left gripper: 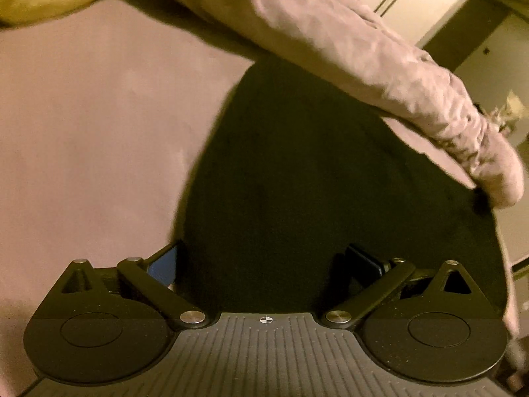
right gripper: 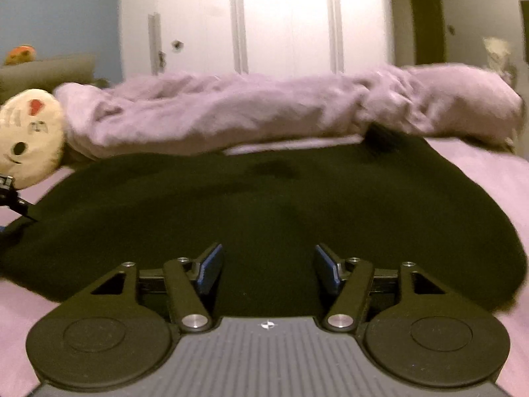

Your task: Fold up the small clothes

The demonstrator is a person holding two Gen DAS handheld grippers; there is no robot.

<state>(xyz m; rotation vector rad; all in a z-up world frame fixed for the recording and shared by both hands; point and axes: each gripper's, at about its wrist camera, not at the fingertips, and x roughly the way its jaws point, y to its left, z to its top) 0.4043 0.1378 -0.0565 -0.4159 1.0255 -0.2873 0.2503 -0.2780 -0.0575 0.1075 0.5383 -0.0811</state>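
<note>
A black garment [left gripper: 314,172] lies spread flat on a pink bed sheet [left gripper: 92,125]. It also shows in the right wrist view [right gripper: 264,198], wide and dark. My left gripper [left gripper: 261,264] is open, its jaws wide apart, low over the garment's near left edge. My right gripper [right gripper: 267,268] is open, its jaws apart just above the garment's near edge. Neither holds cloth. The left gripper's tip [right gripper: 13,198] shows at the garment's left corner in the right wrist view.
A bunched pink duvet [right gripper: 264,109] lies along the garment's far edge, also in the left wrist view [left gripper: 363,53]. A round cream plush face pillow [right gripper: 29,135] sits at the left. A white wardrobe [right gripper: 251,20] stands behind the bed.
</note>
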